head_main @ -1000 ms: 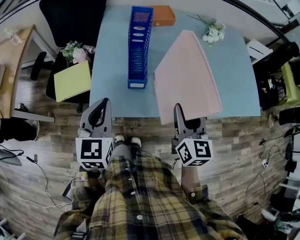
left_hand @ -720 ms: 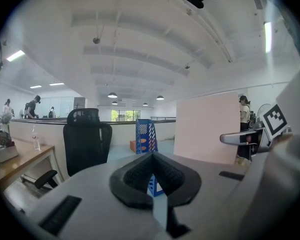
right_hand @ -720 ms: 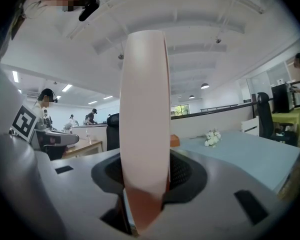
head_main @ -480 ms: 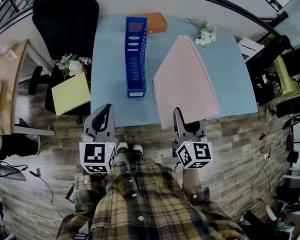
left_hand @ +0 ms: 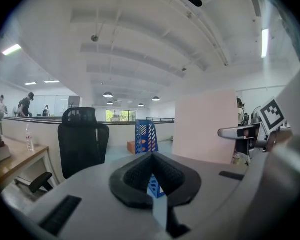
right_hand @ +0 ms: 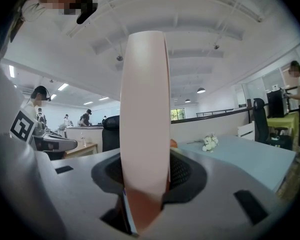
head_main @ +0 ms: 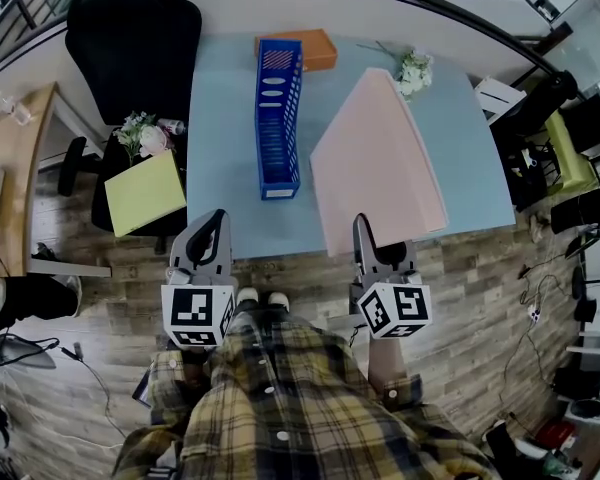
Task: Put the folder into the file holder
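Note:
A large pink folder (head_main: 375, 158) stands on edge over the right half of the light blue table (head_main: 225, 183), and my right gripper (head_main: 368, 236) is shut on its near lower corner. In the right gripper view the folder (right_hand: 144, 109) rises straight up between the two pads. The blue slotted file holder (head_main: 278, 118) lies lengthwise on the table, left of the folder and apart from it. My left gripper (head_main: 208, 226) hovers at the table's front edge, shut and empty. In its own view the file holder (left_hand: 146, 136) stands straight ahead, with the folder (left_hand: 205, 126) to the right.
An orange box (head_main: 310, 48) sits behind the file holder at the table's far edge. White flowers (head_main: 412, 68) lie at the far right. A black office chair (head_main: 130, 28) stands at the far left. A yellow folder (head_main: 145, 190) and a bouquet (head_main: 140, 133) rest on a second chair.
The right gripper and the pink folder have drifted slightly to the right. The left gripper has kept its place at the table's front edge.

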`<state>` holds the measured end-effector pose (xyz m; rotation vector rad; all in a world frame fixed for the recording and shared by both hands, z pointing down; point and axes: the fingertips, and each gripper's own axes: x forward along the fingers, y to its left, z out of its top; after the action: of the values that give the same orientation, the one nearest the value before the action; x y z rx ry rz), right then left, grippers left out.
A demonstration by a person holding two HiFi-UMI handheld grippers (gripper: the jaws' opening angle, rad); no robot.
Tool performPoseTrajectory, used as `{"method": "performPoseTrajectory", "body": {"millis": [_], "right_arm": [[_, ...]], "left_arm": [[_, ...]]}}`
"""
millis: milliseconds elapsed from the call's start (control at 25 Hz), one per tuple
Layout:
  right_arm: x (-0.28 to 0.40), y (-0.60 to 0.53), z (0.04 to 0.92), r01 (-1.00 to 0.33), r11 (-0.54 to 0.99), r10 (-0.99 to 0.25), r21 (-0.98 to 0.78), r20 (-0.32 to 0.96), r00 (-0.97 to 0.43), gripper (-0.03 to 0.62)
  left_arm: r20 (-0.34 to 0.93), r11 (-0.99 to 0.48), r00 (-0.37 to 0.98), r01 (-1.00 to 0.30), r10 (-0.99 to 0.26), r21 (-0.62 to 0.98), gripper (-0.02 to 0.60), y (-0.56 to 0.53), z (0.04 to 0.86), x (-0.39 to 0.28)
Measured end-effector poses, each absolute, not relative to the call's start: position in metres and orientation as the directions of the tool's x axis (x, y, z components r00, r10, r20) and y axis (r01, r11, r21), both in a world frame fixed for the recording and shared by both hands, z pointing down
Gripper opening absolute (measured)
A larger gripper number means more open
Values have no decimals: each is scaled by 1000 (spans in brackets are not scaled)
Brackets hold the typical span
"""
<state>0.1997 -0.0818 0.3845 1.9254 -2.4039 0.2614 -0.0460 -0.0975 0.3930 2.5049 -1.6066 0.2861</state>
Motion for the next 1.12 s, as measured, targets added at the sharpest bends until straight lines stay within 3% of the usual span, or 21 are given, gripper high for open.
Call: {"method": "performPoseTrajectory", "body": {"millis": [1120], "right_arm": [[139,-111,344,-926,351,-932,-136,39,-359,167]], "left_arm": [[247,-371,364,-929,-898,22,-9,-94,399,-62]]}}
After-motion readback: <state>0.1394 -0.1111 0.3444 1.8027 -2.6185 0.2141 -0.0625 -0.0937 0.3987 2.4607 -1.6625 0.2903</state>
